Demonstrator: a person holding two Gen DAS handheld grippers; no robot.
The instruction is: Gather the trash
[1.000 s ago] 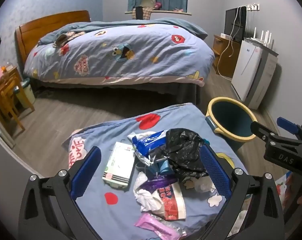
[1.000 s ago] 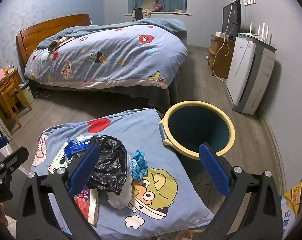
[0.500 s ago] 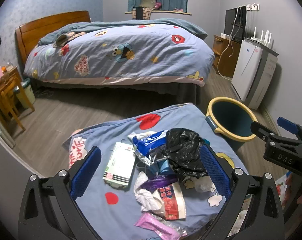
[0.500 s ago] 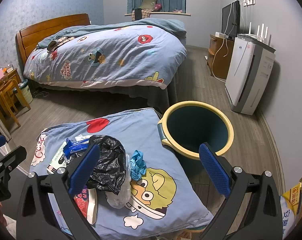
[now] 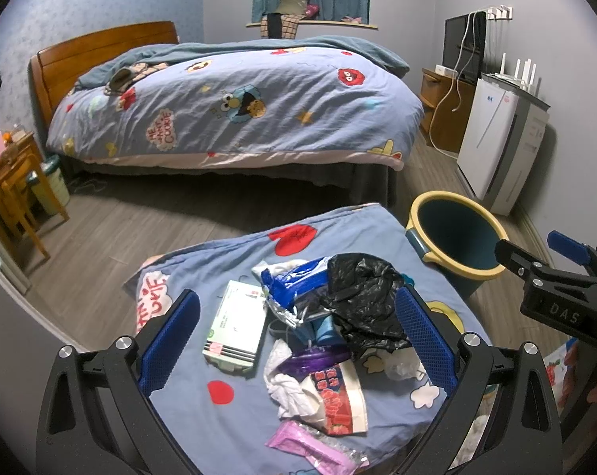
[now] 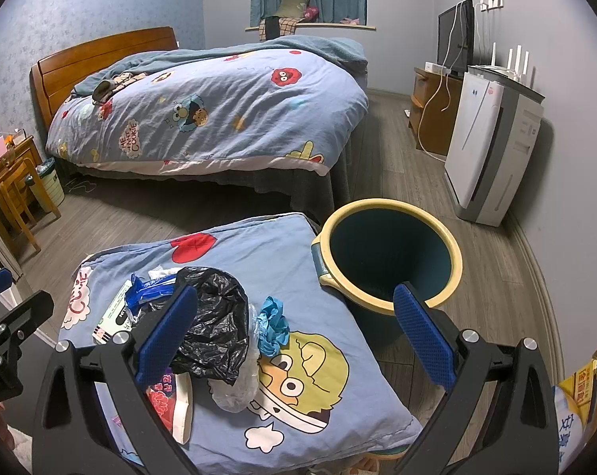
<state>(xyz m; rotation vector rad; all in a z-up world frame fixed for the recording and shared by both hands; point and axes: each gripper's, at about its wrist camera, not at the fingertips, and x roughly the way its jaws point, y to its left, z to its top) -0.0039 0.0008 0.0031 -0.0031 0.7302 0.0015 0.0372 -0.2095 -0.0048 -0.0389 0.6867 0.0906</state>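
A pile of trash lies on a blue cartoon cushion point(image 5: 227, 261): a black plastic bag point(image 5: 362, 297), a blue wrapper point(image 5: 290, 281), a white-green box point(image 5: 235, 328), a red-printed packet point(image 5: 338, 399), a pink wrapper point(image 5: 310, 447). A crumpled blue scrap point(image 6: 272, 324) lies beside the black bag point(image 6: 215, 324). A teal bin with a yellow rim point(image 6: 389, 261) stands right of the cushion, also in the left wrist view point(image 5: 453, 237). My left gripper point(image 5: 298, 344) is open above the pile. My right gripper point(image 6: 294, 332) is open, empty, above the cushion's right side.
A big bed point(image 5: 235, 107) with a blue duvet fills the back. A white air purifier point(image 6: 492, 138) and a wooden TV stand point(image 6: 433, 107) line the right wall. Wooden chairs point(image 5: 9, 194) and a small bin point(image 5: 49, 182) stand at the left. Grey wood floor lies between.
Nothing has visibly moved apart from a slight drift of the right wrist view; both grippers stay open above the cushion.
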